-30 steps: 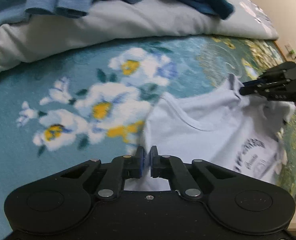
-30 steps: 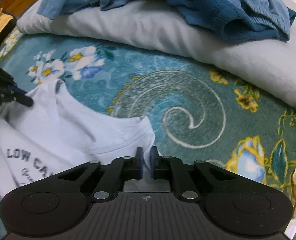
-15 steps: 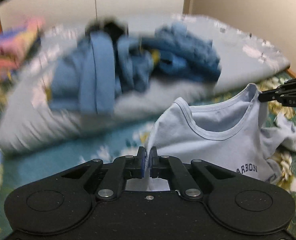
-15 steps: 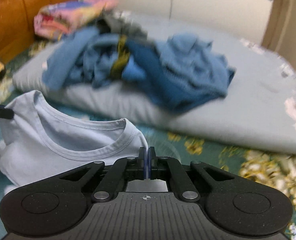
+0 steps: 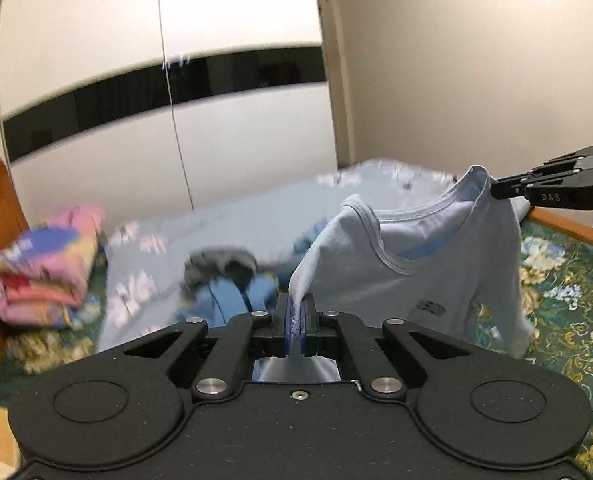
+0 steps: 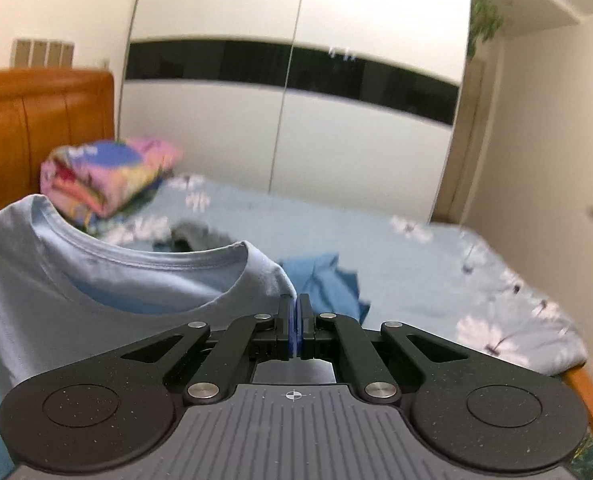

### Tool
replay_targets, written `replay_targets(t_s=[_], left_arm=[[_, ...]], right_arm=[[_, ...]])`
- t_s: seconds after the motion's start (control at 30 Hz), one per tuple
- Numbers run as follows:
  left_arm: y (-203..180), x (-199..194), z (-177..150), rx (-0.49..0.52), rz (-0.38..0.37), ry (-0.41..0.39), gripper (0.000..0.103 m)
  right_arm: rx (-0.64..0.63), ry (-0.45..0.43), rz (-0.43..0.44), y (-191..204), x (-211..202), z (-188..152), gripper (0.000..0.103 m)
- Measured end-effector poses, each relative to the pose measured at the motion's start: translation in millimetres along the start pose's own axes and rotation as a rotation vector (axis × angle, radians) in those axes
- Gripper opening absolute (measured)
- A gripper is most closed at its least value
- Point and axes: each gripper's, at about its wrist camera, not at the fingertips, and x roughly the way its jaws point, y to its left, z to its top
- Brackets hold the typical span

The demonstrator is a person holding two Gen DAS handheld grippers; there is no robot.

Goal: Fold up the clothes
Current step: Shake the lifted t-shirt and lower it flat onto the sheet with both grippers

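Note:
A light blue T-shirt (image 5: pixel 424 276) with dark print on the chest hangs in the air between my two grippers, neckline up. My left gripper (image 5: pixel 295 312) is shut on one shoulder of the shirt. My right gripper (image 6: pixel 295 312) is shut on the other shoulder of the T-shirt (image 6: pixel 96 280). The right gripper also shows in the left wrist view (image 5: pixel 496 190) at the far right, pinching the shirt's shoulder. The shirt's lower part hangs down out of sight.
A pile of blue clothes (image 6: pixel 320 280) lies on a pale floral duvet (image 6: pixel 416 264) across the bed. A folded pink and blue blanket (image 5: pixel 44 272) sits by the orange headboard (image 6: pixel 36 120). A white wardrobe (image 6: pixel 288 128) stands behind. The green floral bedcover (image 5: pixel 560 280) lies below.
Both grippers have lifted the T-shirt off the bedcover and raised it high, so it now hangs stretched between them. The views have tilted up towards the wardrobe.

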Motion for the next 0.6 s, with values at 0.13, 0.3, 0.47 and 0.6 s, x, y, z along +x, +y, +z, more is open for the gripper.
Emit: replay_targets(t_s=[0.13, 0.3, 0.47, 0.6], left_arm=[[-4, -53, 19, 0.075, 0.009, -0.065, 0.002], [-7, -112, 36, 0.109, 0.022, -0.143, 0.002], [-23, -177, 41, 0.144, 0.005, -0.214, 0.002], [-35, -216, 36, 0.15, -0.02, -0.235, 0.002]], right_arm=[[0.031, -0.083, -0.015, 6, -54, 19, 0.0], [0.032, -0.136, -0.014, 14, -107, 31, 0.0], [0.018, -0.188, -0.002, 19, -164, 27, 0.0], [-0.005, -0.204, 0.013, 17, -203, 19, 0.0]])
